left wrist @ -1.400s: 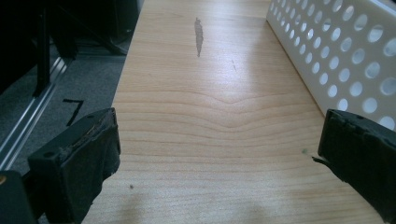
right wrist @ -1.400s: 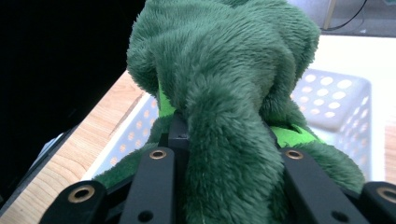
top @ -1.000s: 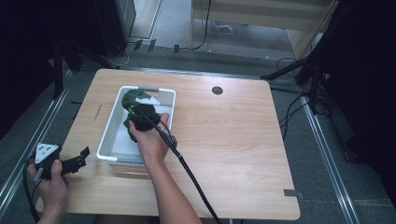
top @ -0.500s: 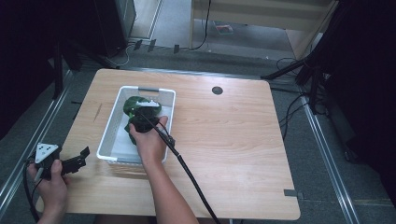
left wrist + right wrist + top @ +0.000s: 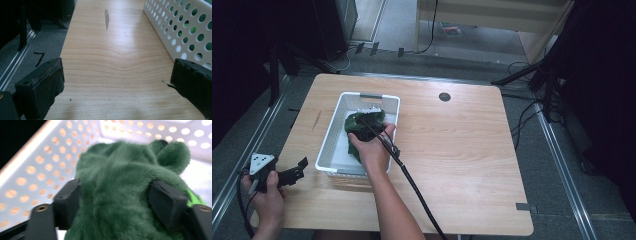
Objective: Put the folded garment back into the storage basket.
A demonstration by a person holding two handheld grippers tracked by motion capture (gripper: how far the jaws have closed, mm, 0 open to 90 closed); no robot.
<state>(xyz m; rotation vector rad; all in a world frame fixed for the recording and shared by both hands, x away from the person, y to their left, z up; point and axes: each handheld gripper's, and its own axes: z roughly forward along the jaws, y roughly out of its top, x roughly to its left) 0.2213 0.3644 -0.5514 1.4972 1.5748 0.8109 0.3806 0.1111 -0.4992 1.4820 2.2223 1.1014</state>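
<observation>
Down in the white perforated basket (image 5: 332, 145), a rectangular plastic bin whose walls are punched with rows of round holes, lies a dark green plush toy (image 5: 120, 192) with thick, soft pile and a rounded ear-like lobe (a strip of brighter green shows at its edge). The right gripper (image 5: 115, 202) reaches into the basket, its blocky black fingers (image 5: 165, 202) pinching the toy's furry body from both sides, the fur bulging between them. The basket sits on a pale wood-grain surface (image 5: 472, 150) with a small round dark hole near its far edge. The left gripper (image 5: 287, 175), held at the near left corner, hovers low over the bare wood just beside the basket's wall, its worn, matte black fingers (image 5: 42, 87) spread wide with nothing between them.
</observation>
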